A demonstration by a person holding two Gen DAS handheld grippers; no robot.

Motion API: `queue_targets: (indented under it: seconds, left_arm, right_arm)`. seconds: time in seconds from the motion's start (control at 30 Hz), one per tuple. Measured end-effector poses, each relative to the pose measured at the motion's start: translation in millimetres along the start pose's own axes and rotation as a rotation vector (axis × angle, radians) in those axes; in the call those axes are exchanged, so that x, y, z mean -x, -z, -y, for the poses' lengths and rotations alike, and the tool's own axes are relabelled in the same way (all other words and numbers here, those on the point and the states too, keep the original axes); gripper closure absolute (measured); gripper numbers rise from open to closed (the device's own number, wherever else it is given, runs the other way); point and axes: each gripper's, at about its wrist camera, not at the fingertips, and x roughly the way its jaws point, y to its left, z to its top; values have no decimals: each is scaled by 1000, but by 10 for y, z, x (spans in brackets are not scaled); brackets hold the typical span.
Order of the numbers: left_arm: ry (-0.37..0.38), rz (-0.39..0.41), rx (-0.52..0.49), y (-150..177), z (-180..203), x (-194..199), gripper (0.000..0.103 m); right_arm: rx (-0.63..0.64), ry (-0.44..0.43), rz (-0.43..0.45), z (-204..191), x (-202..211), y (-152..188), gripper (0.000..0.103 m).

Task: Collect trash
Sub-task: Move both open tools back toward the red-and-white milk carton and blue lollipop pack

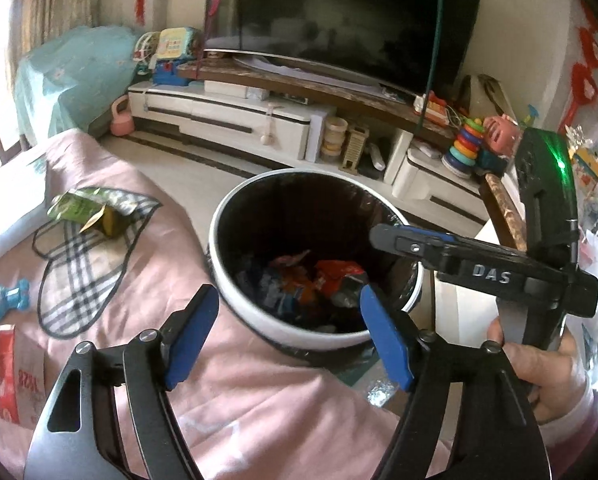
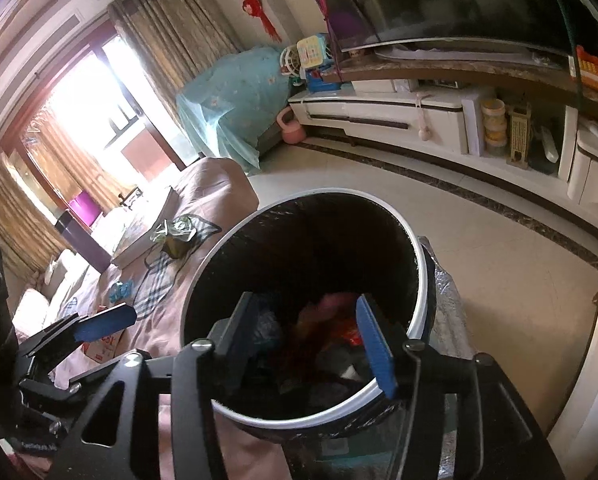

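Left gripper [image 1: 287, 336] is spread wide, empty, hanging over the near rim of the bin [image 1: 235, 300]. Right gripper [image 2: 311, 344] is also wide and empty, fingers over the bin mouth; nothing between the pads in either view.

Bin holds crumpled wrappers [image 1: 319, 280], red/orange/blue: film, light, no stiffness.

Left of the bin, on the pink cover [image 1: 235, 392]: a red-and-tan packet [image 1: 19, 380] lying flat near the left gripper. Looks like thin card or film, light, likely slippery; flat means pinching an edge, not the face.

Further left of the bin, on the plaid patch [image 1: 79, 280]: a green wrapper [image 1: 87, 208] against a crushed carton. Probably light and soft; it crumples, so grab the raised fold. The carton corner gives stiffer purchase.

Blue toy [image 1: 5, 300] far left of the bin, probably not trash.
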Motion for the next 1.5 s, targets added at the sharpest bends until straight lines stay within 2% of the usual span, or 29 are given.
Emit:
queue_targets:
  seconds: [0.03, 0.1, 0.23, 0.3, 0.4, 0.7, 1.07, 1.33, 1.5]
  left_arm:
    - [-2, 1, 13, 30, -37, 28, 28]
    - [-8, 7, 39, 113, -117, 101, 28]
    - [-33, 19, 75, 263, -241, 246, 28]
    - [-47, 27, 99, 359, -337, 345, 28]
    - [-62, 36, 138, 503, -503, 490, 28]
    - [-143, 75, 238, 868, -1084, 936, 28]
    - [-256, 103, 343, 1236, -1808, 1358, 28]
    - [-342, 83, 313, 1333, -2159, 1506, 28]
    - [-353, 54, 275, 1347, -2369, 1452, 28]
  right_arm:
    - [-2, -3, 3, -11, 15, 12, 42]
    - [-3, -6, 11, -36, 39, 29, 31]
    - [6, -12, 31, -174, 110, 105, 20]
    - [12, -16, 47, -249, 148, 135, 10]
    - [17, -32, 75, -392, 207, 196, 6]
    - [83, -92, 54, -947, 132, 425, 4]
    - [170, -152, -36, -1661, -196, 759, 4]
    - [210, -181, -84, -2063, -374, 876, 4]
    - [204, -207, -105, -2263, -516, 865, 4]
